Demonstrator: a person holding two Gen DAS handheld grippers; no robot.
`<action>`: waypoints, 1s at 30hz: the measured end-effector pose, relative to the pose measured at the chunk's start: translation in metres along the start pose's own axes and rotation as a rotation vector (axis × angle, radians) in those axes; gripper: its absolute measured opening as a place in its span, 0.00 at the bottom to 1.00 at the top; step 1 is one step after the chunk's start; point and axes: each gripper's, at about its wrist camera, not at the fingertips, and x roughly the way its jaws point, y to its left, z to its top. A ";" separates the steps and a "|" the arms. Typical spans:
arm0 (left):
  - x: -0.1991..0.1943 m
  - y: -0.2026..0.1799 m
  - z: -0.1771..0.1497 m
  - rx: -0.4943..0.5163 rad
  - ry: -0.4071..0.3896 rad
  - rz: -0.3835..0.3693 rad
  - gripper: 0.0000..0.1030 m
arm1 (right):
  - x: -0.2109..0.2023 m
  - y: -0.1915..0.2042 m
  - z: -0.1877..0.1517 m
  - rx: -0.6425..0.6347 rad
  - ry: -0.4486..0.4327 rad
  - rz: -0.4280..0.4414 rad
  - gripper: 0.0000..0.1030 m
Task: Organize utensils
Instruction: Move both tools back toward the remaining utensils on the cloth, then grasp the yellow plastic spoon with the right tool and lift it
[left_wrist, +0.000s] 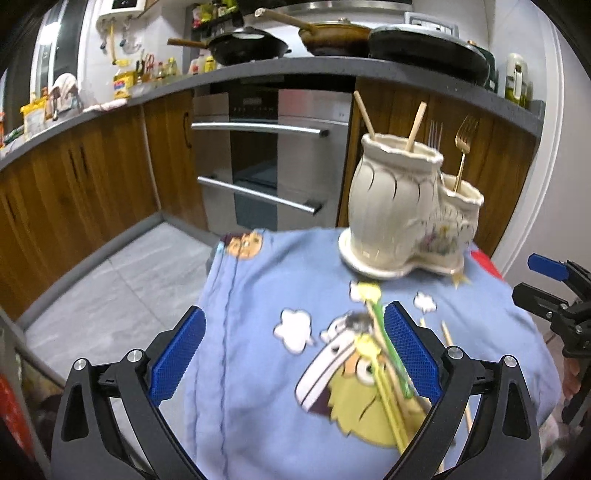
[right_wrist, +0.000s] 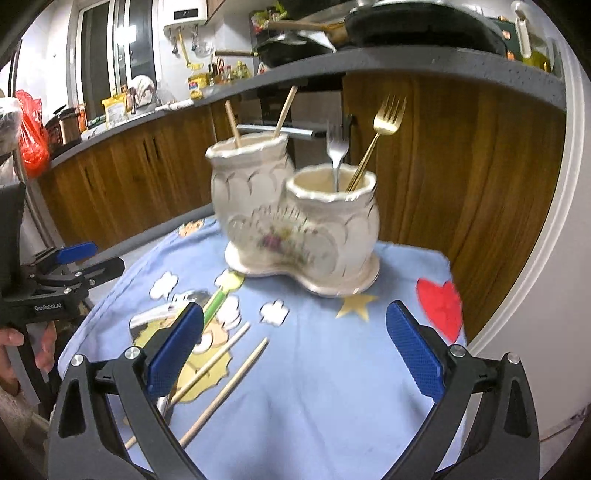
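Standing near the far edge of the table (right_wrist: 369, 387), on its blue cartoon-print cloth (left_wrist: 258, 387), is a cream double holder (right_wrist: 295, 229) made of two joined pots on one base. The taller pot holds two wooden chopsticks (right_wrist: 232, 123) leaning apart; the shorter one holds a silver fork (right_wrist: 338, 147) and a gold fork (right_wrist: 388, 114), tines up.

The left tool (left_wrist: 295, 354) hangs above the cloth with its blue pads spread wide and nothing between them. Just beside its right pad lie a green-handled utensil (left_wrist: 388, 339) and yellow sticks (left_wrist: 388, 398) (blurred, so their exact kind is unclear). Two loose wooden chopsticks (right_wrist: 236, 373) lie a little to the right of those, roughly parallel, pointing toward the holder.

The right tool (right_wrist: 295, 354) is likewise spread wide and empty, hovering over bare cloth in front of the holder. Its left pad covers part of the green-handled utensil, and a red heart (right_wrist: 441, 306) printed on the cloth sits beyond its right pad.

Behind the table run wooden cabinets (left_wrist: 92, 177) and a steel oven (left_wrist: 269, 158) under a grey worktop (left_wrist: 295, 70) crowded with pans (left_wrist: 251, 44) and bottles. A red plastic bag (right_wrist: 31, 133) hangs at the left in the right wrist view.
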 end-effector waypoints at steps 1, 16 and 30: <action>-0.003 0.002 -0.003 -0.004 0.006 0.000 0.94 | 0.001 0.002 -0.003 0.002 0.010 0.006 0.95; -0.034 0.044 -0.028 -0.173 -0.003 0.113 0.94 | 0.035 0.092 -0.018 -0.008 0.156 0.092 0.54; -0.048 0.044 -0.044 -0.193 -0.040 0.011 0.94 | 0.071 0.127 -0.028 0.019 0.310 0.019 0.14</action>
